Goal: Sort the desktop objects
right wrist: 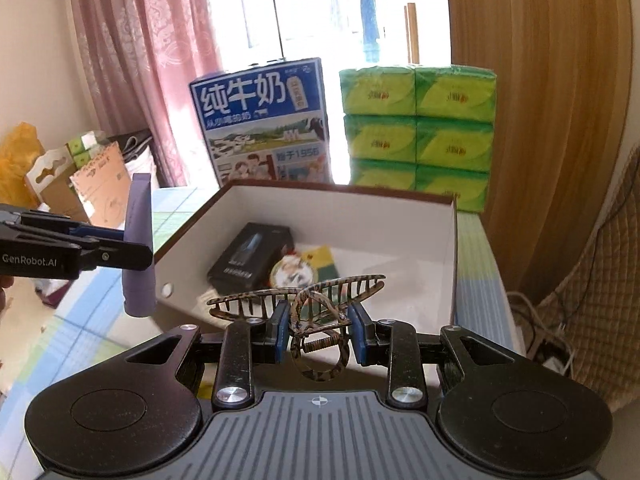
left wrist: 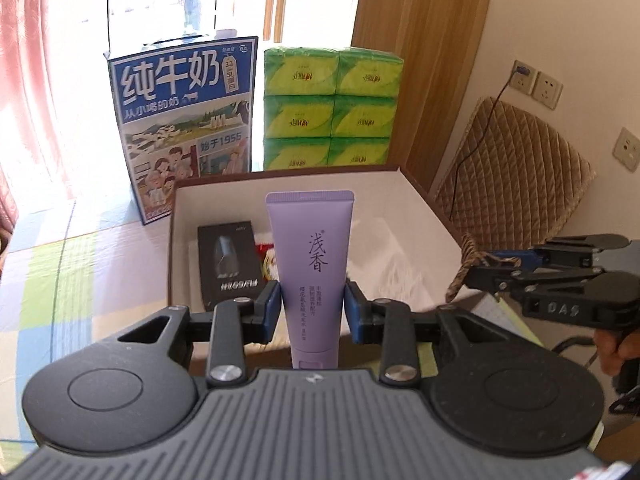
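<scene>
Left gripper (left wrist: 312, 306): I've got it level in front of the storage box (left wrist: 420, 200), both blue pads pressed on the purple tube (left wrist: 310, 264), which stands upright, cap down, crimped end up, at the box's near wall.
Right gripper (right wrist: 319, 334): level at the box's near edge, pads clamped on the tortoiseshell hair claw (right wrist: 308, 308); its teeth spread over the box opening, spring toward me.
Hand: part of one shows behind the right gripper in the left wrist view, wrapped on the handle.
Left view only: the tube's printed front, wall sockets and a quilted cushion beyond the box's right side.
Right view only: the hair claw whole, the tube seen from the side outside the box's left wall, a hole in that wall, cardboard boxes by the curtain left of the box.
Inside the box: one black carton (right wrist: 250, 256) at the left, one round lidded item (right wrist: 291, 272) just beside it, a green-yellow packet next to that.
Behind the box: one blue milk carton (left wrist: 184, 120), one pack of green tissues (left wrist: 332, 112) showing six faces.
Count: two grippers, one tube, one hair claw, one box.
</scene>
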The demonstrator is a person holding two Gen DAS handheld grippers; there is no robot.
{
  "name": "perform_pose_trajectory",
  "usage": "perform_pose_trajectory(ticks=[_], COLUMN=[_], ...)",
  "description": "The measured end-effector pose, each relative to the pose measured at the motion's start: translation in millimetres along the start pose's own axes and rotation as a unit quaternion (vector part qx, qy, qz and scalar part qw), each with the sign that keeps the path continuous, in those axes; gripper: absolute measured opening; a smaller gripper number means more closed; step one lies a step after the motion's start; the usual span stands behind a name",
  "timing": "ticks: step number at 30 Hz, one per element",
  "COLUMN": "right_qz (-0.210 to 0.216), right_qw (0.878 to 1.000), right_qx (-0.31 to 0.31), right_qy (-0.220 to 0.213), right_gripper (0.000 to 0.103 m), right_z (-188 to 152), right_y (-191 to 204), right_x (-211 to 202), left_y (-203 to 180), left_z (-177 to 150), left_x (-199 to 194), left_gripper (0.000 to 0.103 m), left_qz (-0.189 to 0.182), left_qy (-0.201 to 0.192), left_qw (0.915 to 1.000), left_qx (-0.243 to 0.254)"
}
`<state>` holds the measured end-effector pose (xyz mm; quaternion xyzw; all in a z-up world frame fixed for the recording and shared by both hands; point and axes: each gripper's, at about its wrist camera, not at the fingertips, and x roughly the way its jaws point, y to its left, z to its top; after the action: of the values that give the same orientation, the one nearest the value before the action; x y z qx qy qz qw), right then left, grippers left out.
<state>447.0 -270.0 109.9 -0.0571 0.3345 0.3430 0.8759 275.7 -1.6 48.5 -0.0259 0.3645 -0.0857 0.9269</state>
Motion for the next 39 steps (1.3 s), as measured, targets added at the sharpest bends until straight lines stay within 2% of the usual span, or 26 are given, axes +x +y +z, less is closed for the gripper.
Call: perform_pose_trajectory(ticks=[5,9,15,23,30,39], right_qz=[-0.007,-0.014,-0.022,-0.024,-0.02,-0.006], right_qw=[1.0,0.999,0.998,0.996,0.994,0.993], right_qx=[-0.005,-0.009,-0.018,-0.022,-0.032,-0.036], right_qy=[0.012,0.031,0.058,0.08,0.099,0.113], right_gripper=[0.028,0.028,0.028,0.028,0.028,0.028], right_z=[15.2,20.6,21.1,16.3,10.6,7.5], right_y=[-12.1,-20.3,-28.0,-32.2,-32.4,-25.2], right_x=[31.6,56.2,83.7,98.1,106.6,114.9], left_y=[4.4,10.1,18.1,18.4,19.9,26.5], left_z=[20.0,26.1,23.5,9.8,-5.3,-3.7], left_x=[37.5,71.9,112.7,151.5,173.6,165.9], left_gripper=[0.029,0.029,0.029,0.029,0.027,0.028], left_qz=[-0.009,-0.011,-0.013,-0.01,0.002,0.009], left_qy=[0.017,0.049,0.091,0.141,0.184,0.176], left_qw=[0.9997,0.998,0.994,0.9878,0.9805,0.9822], left_qx=[-0.018,-0.038,-0.058,-0.066,-0.069,-0.064])
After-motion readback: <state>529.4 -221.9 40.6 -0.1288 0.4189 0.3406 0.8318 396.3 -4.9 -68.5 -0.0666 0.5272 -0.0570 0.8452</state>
